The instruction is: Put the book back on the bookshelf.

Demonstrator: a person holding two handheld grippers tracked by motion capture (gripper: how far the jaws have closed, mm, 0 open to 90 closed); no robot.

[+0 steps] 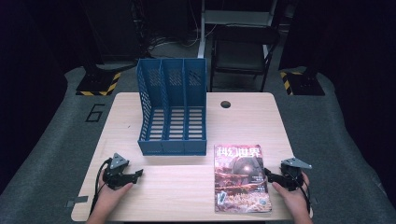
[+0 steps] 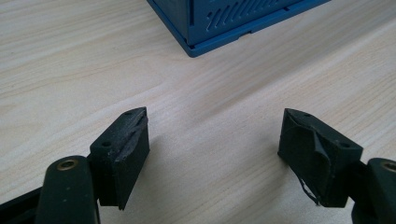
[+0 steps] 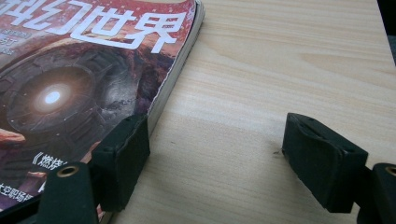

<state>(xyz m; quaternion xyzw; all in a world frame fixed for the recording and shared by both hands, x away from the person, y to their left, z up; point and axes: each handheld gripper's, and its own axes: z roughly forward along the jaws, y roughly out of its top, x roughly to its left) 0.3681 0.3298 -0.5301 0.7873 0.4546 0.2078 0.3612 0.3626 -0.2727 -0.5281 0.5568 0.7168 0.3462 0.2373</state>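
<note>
Right gripper (image 1: 274,177) nearer — fingers released at magazine (image 1: 241,178) right edge | long axis runs away from person | left gripper (image 1: 135,174) released — bare bench (image 1: 177,186)

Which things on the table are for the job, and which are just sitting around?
For the job:
- magazine, flat on the table beside the right gripper
- blue file rack, standing with three empty slots
- left gripper, open over bare wood

Just around:
- folding chair behind the table
- striped floor plates
</note>
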